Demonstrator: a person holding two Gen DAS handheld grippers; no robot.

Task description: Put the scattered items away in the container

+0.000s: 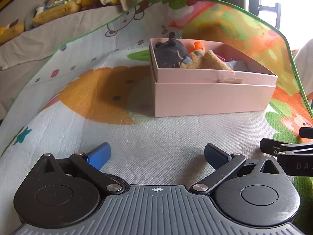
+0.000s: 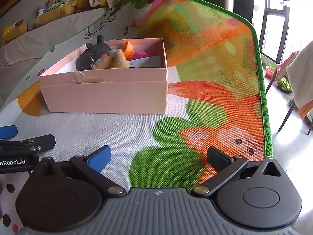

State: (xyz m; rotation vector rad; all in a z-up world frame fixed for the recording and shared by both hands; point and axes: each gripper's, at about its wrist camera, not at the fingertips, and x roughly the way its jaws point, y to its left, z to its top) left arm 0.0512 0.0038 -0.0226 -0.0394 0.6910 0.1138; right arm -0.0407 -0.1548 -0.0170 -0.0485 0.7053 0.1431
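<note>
Both grippers idle, toys inside the box.

My left gripper [image 1: 157,154] and my right gripper [image 2: 158,155] hold their fingers spread wide with nothing between them, low in each frame above the play mat [image 1: 156,146]. The pink box [image 1: 213,98] stands on the mat at centre frame in the left view and at centre left in the right view. It contains a dark plush toy [image 1: 172,53], a tan plush toy [image 1: 205,60] and an orange toy [image 1: 198,46].

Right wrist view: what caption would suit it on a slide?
Open right tongs hover above a cartoon play mat, facing a pink box already holding soft toys.
</note>
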